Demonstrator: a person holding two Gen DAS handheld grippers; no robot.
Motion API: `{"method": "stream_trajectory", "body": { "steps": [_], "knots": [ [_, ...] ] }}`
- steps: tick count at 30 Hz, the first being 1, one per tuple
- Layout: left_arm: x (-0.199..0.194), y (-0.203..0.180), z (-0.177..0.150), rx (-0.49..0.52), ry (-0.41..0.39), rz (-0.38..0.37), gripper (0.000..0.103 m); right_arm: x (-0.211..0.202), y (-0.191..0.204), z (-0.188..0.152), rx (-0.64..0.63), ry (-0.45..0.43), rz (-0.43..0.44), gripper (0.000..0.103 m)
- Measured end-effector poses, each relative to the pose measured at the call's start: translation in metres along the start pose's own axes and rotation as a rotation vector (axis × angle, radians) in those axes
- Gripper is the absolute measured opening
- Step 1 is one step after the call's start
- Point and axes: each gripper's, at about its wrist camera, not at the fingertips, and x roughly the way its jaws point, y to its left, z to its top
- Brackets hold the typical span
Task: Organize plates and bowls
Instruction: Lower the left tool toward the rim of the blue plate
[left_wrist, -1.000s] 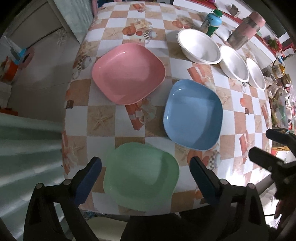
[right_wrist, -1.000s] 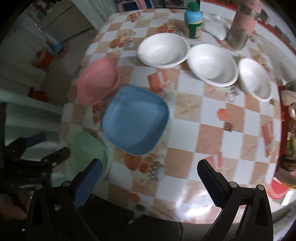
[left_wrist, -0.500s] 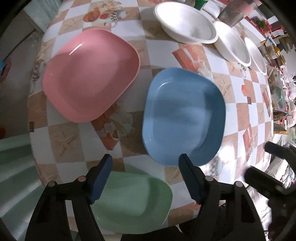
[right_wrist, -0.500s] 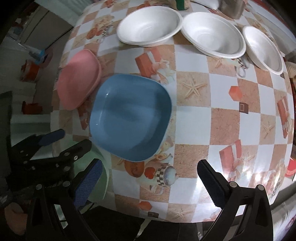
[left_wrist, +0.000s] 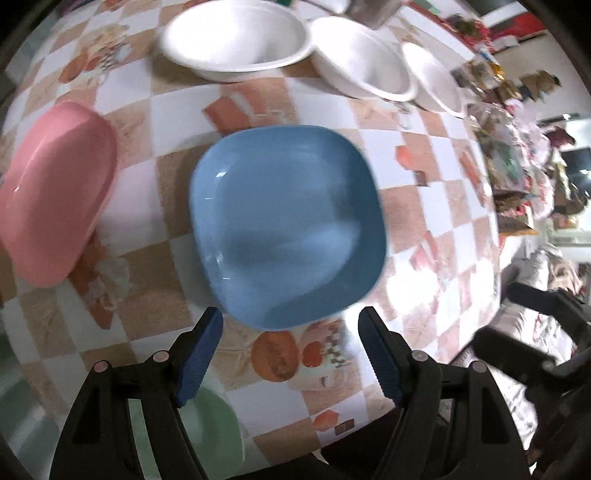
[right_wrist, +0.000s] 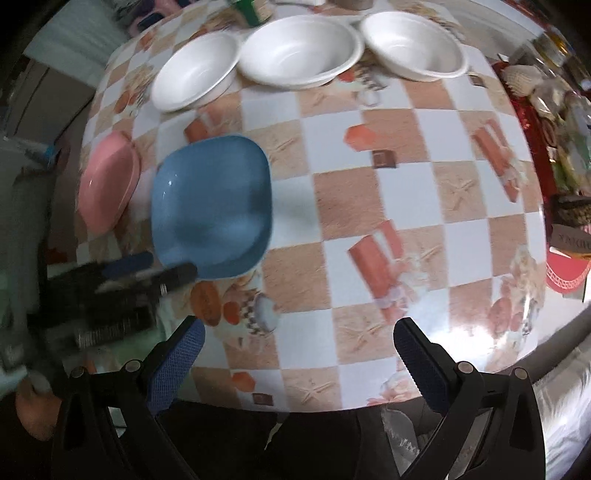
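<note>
- since a second ago the left claw (left_wrist: 290, 350) has swung from the green plate (left_wrist: 218, 432) to the blue plate's (left_wrist: 284, 225) near rim, jaws spread, holding nothing
- right claw (right_wrist: 297, 354) gapes empty over bare counter (right_wrist: 406, 177)
- nothing stacked yet: pink plate (left_wrist: 55, 206) and three white bowls (right_wrist: 299, 50) lie separate
- checkered cloth; clutter at the right edge

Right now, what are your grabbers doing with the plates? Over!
Left gripper open, empty, just short of the blue plate. Right gripper open, empty, over bare table. Pink plate, three white bowls untouched. Nothing blocking.
</note>
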Motion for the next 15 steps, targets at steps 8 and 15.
{"method": "stream_trajectory", "body": {
  "steps": [8,15],
  "knots": [
    [-0.001,0.041,0.019,-0.166,0.007,0.082,0.079,0.002,0.005,0.038,-0.07,-0.032,0.012,0.103],
    [0.013,0.038,0.029,-0.146,0.056,0.16,0.079,0.037,0.013,0.074,-0.082,0.044,0.032,0.103]
  ]
}}
